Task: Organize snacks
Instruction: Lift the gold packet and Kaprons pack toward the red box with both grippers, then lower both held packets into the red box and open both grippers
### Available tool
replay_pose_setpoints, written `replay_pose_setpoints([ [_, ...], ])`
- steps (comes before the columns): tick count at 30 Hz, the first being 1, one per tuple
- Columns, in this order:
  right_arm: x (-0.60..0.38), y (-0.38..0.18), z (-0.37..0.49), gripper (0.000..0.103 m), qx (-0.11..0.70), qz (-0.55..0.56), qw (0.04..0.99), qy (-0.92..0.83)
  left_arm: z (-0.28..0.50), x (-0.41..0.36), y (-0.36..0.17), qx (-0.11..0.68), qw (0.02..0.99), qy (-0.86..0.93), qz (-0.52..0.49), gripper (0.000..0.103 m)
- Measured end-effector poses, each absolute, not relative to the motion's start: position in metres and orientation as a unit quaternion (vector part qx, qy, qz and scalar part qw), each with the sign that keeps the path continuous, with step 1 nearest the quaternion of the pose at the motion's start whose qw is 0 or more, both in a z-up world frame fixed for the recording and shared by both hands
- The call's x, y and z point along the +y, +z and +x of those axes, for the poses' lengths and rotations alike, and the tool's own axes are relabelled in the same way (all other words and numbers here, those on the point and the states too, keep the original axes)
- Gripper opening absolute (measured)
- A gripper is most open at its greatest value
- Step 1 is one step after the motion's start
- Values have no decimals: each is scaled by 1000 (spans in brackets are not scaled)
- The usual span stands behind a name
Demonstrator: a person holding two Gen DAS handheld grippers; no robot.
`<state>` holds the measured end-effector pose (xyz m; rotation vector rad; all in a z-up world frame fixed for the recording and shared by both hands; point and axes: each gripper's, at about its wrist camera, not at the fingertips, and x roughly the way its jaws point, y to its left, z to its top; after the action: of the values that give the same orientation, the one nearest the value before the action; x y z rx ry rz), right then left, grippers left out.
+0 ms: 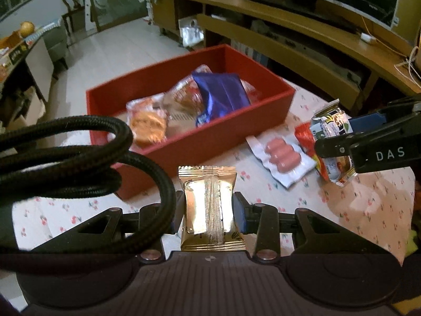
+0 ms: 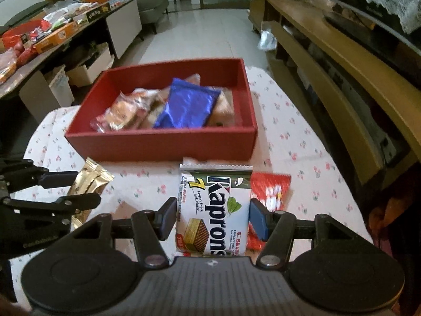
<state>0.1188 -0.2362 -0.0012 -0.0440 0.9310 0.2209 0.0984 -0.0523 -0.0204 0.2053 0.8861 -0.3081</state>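
My left gripper point(image 1: 208, 212) is shut on a gold foil snack packet point(image 1: 209, 208), held above the flowered tablecloth near the red box point(image 1: 184, 144). It also shows in the right wrist view point(image 2: 89, 184). My right gripper point(image 2: 211, 217) is shut on a white Kaprons wafer pack point(image 2: 214, 216), also seen at the right in the left wrist view point(image 1: 331, 123). The red box point(image 2: 163, 142) holds a blue packet point(image 2: 186, 105) and several clear-wrapped snacks point(image 2: 123, 113). A pack of sausages point(image 1: 282, 154) lies on the table right of the box.
A red snack bag point(image 2: 268, 194) lies on the cloth under my right gripper. A black cable point(image 1: 86, 155) loops across the left wrist view. A wooden TV stand point(image 2: 342, 60) runs along the right. A cluttered side table point(image 2: 39, 36) stands at the left.
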Motion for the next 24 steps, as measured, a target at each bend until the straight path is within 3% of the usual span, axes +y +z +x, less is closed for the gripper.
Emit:
replay_pose_setpoints([
  [24, -203, 37, 167, 76, 398, -32, 910, 113, 149, -46, 7, 358, 926, -71, 91, 48],
])
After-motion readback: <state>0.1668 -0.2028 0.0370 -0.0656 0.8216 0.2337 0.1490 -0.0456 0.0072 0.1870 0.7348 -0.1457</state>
